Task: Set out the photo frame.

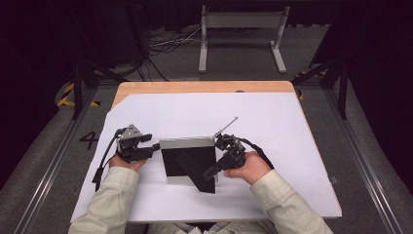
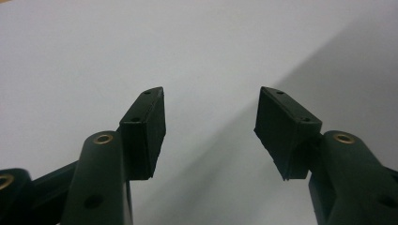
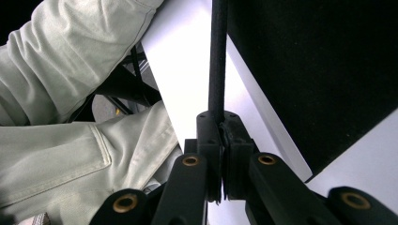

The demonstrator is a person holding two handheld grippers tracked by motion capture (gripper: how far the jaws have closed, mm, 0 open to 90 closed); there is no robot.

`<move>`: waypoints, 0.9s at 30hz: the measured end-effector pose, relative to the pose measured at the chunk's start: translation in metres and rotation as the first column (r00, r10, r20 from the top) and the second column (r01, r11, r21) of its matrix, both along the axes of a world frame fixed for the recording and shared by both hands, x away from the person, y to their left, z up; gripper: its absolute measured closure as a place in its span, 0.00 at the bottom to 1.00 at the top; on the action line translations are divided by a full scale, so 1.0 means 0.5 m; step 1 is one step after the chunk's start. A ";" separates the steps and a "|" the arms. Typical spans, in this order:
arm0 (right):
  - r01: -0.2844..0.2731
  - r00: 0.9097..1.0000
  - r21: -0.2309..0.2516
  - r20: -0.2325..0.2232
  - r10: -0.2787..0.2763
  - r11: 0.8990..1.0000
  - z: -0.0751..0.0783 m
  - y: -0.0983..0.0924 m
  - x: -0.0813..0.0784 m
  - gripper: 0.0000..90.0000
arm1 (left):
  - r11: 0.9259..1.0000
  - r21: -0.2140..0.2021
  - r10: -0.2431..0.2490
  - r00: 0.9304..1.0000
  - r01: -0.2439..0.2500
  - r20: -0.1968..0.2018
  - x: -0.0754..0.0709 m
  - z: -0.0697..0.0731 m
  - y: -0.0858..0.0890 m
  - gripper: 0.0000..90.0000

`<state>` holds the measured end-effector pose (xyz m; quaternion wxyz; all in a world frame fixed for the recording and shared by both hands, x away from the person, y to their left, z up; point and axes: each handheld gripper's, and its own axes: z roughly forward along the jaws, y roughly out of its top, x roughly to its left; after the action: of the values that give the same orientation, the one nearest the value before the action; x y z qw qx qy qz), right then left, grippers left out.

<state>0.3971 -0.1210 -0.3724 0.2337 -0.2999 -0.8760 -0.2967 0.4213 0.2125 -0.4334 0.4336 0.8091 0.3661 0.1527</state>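
Beside the black panel (image 1: 189, 163), the right hand-held gripper (image 3: 220, 123) clamps its thin edge; the left hand-held gripper (image 2: 210, 126) gapes wide.

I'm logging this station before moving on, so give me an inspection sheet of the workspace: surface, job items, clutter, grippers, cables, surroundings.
Surface: wooden table covered by a large white paper sheet.
Job's things: flat black panel with a silver top edge at centre; thin black strip rising from the right gripper's jaws, in front of the panel.
Clutter: thin grey rod behind the right gripper; what it belongs to is unclear.
Grippers: left gripper open, nothing between its jaws, beside the panel's left edge; right gripper shut on the strip.
Cables: black cable trails from the left gripper; loose cables on the floor.
Surroundings: grey metal stand beyond the table, dark room.
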 end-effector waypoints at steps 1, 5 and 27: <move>0.003 1.000 0.001 0.003 -0.003 1.000 0.001 -0.002 0.000 0.97 | 1.000 0.001 0.000 1.000 0.000 0.000 0.000 0.000 0.000 0.48; 0.012 1.000 0.008 0.023 -0.012 1.000 0.006 -0.012 0.001 0.97 | 1.000 0.002 0.001 1.000 -0.001 0.001 0.000 0.000 0.000 0.48; 0.090 0.980 0.033 0.173 -0.094 0.995 0.039 -0.069 0.018 0.97 | 1.000 0.009 -0.002 1.000 0.001 0.006 0.001 -0.001 -0.001 0.47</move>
<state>0.4062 -0.1556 -0.3532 0.1457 -0.3100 -0.8746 -0.3431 0.4218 0.2122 -0.4338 0.4314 0.8107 0.3635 0.1564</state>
